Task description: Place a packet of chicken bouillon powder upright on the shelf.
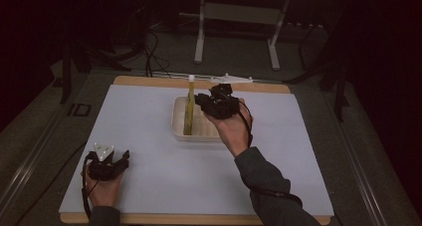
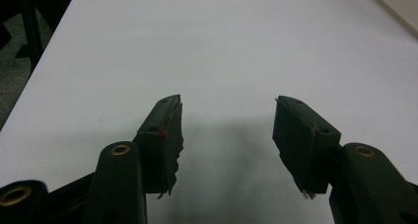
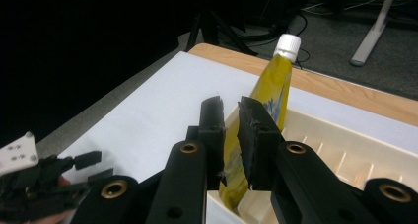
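A yellow tube (image 1: 189,109) with a white cap stands almost upright, its lower end inside the cream tray (image 1: 180,131). My right gripper (image 1: 200,100) reaches it from the right at mid-height. In the right gripper view the jaws stand close together with the yellow tube (image 3: 276,81) running down through the narrow gap between them, so my right gripper (image 3: 227,105) is shut on it. My left gripper (image 1: 122,159) rests near the table's front left corner. In its own view my left gripper (image 2: 226,101) is open over the bare white mat, with nothing between its jaws.
The white mat (image 1: 149,136) covers a wooden table top (image 1: 164,80). A white bracket (image 1: 231,78) lies at the table's far edge behind the tray. A desk's metal legs (image 1: 200,37) and cables stand on the dark floor beyond.
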A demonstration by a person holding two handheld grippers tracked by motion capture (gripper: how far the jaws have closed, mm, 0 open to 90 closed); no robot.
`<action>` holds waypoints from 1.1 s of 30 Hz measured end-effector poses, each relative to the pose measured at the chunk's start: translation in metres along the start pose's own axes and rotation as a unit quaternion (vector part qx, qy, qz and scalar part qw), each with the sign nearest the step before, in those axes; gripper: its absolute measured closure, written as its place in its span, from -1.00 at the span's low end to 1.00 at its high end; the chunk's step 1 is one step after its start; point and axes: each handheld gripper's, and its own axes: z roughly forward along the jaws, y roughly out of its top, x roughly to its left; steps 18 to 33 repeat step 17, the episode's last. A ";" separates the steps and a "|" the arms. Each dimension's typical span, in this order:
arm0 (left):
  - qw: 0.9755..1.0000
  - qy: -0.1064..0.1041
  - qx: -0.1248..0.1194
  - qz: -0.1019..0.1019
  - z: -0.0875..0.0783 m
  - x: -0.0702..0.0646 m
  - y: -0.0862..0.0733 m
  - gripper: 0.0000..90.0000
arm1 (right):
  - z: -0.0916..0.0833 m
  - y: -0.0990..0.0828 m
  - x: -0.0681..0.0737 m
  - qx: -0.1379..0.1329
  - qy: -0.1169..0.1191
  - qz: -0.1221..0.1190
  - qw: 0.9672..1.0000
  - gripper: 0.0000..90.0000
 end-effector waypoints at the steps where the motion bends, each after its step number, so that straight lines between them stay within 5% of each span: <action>1: 1.000 0.001 0.001 0.001 0.000 0.000 0.000 -0.01 | -0.003 -0.002 -0.001 0.001 0.002 0.001 1.000 0.79; 9: 1.000 0.014 0.009 0.012 0.001 -0.004 0.000 -0.01 | -0.020 -0.024 -0.019 0.007 0.004 0.009 1.000 0.79; 17: 0.999 0.036 0.025 0.021 0.004 -0.007 0.001 -0.08 | -0.018 -0.063 -0.042 0.046 -0.013 0.013 0.999 0.72; 33: 0.999 0.036 0.025 0.021 0.004 -0.007 0.001 -0.08 | -0.018 -0.063 -0.042 0.046 -0.013 0.013 0.999 0.72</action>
